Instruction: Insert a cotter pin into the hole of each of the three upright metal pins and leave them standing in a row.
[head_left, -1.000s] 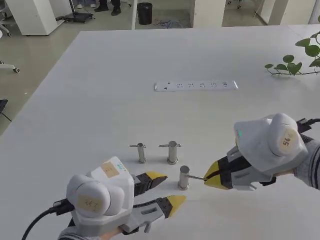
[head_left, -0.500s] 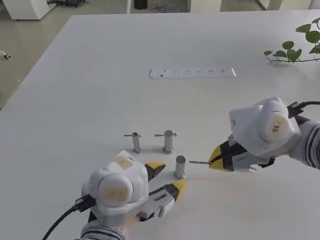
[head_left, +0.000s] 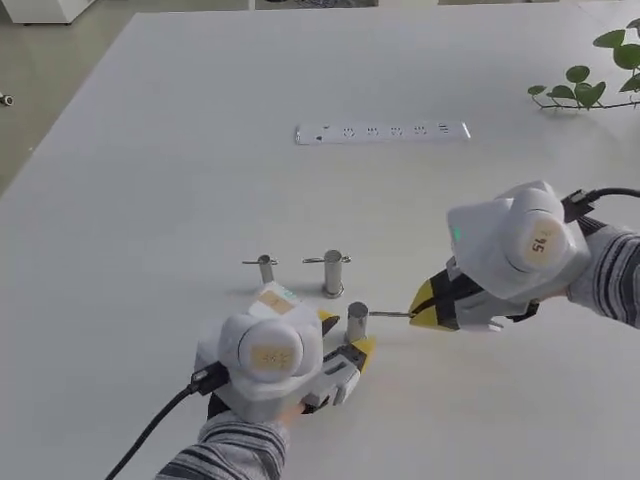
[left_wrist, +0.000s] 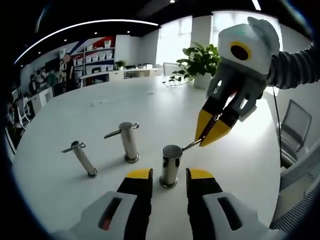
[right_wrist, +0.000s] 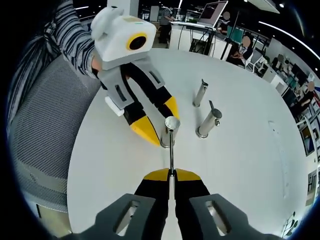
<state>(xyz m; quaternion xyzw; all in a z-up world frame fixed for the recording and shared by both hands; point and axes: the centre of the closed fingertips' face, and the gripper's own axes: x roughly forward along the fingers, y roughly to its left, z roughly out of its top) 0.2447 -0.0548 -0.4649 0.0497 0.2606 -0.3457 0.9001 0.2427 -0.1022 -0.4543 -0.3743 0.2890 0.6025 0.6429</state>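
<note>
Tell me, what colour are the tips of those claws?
Yellow. The left claw shows it best, in the left gripper view.

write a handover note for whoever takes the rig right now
Left gripper: open, fingers either side of the near metal pin, gaps showing.
Right gripper: shut on a cotter pin, tip at the near pin's head; whether it has entered the hole is unclear.
Done: back-left pin and back-right pin stand upright with cotter pins through them.
To do: seat this cotter pin, release, leave all three standing in a row.
</note>
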